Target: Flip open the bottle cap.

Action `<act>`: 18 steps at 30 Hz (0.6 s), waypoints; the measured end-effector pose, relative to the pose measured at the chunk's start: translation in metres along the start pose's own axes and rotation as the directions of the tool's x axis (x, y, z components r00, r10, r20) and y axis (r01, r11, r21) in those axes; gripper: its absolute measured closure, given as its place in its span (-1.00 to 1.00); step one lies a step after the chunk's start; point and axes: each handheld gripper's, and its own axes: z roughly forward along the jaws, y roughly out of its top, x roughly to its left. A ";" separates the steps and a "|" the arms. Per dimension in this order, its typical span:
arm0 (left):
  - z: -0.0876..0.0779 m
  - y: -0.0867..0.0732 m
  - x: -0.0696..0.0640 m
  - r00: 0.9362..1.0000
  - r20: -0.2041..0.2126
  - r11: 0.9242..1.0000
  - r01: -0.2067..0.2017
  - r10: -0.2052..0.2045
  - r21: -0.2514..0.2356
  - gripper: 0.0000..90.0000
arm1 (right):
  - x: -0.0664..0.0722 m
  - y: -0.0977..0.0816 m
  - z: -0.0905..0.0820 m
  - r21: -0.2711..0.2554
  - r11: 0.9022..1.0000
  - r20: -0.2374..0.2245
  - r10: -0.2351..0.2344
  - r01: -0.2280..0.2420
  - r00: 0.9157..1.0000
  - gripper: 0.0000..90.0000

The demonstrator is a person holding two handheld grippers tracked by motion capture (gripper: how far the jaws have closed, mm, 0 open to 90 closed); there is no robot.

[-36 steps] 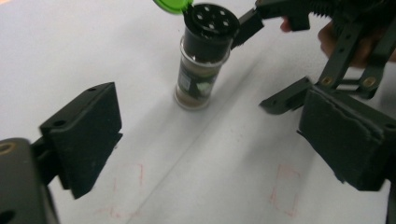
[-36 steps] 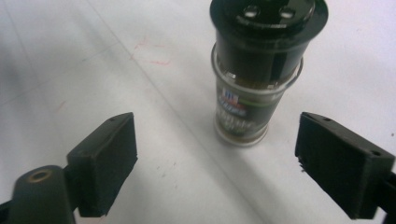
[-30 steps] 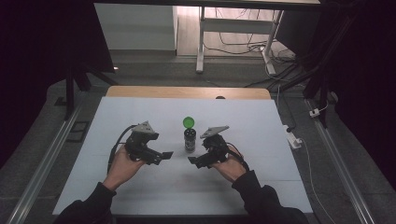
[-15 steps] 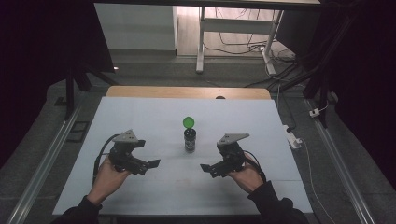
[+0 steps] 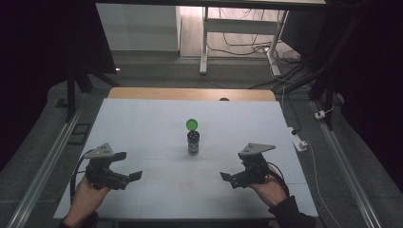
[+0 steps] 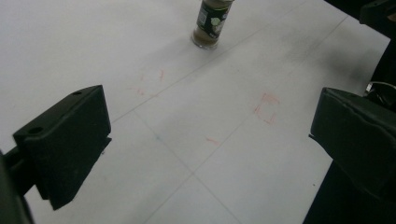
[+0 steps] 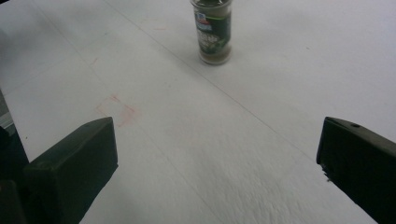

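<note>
A spice jar (image 5: 193,142) with its green lid (image 5: 192,124) flipped up is standing mid-desk (image 5: 142,118), while the left tool (image 5: 134,176) and right tool (image 5: 225,177) are hovering released, well apart from it.

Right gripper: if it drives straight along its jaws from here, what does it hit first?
Probably the spice jar. In the right gripper view it stands ahead, slightly left of centre between the open jaws of the right gripper, with bare table before it. Depth unclear; it could pass narrowly.
</note>
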 end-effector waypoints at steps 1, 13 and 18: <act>-0.003 -0.003 0.001 1.000 -0.004 1.000 0.011 -0.011 -0.006 -1.00 | -0.001 -0.002 -0.003 0.000 1.000 0.006 0.005 -0.005 1.000 -1.00; -0.036 -0.032 0.007 0.994 -0.072 0.997 0.073 -0.076 -0.033 -1.00 | -0.009 -0.033 -0.035 -0.020 0.998 0.087 0.068 -0.067 0.994 -1.00; -0.046 -0.043 0.008 0.991 -0.103 0.996 0.085 -0.089 -0.040 -1.00 | -0.014 -0.046 -0.050 -0.031 0.994 0.112 0.106 -0.103 0.988 -1.00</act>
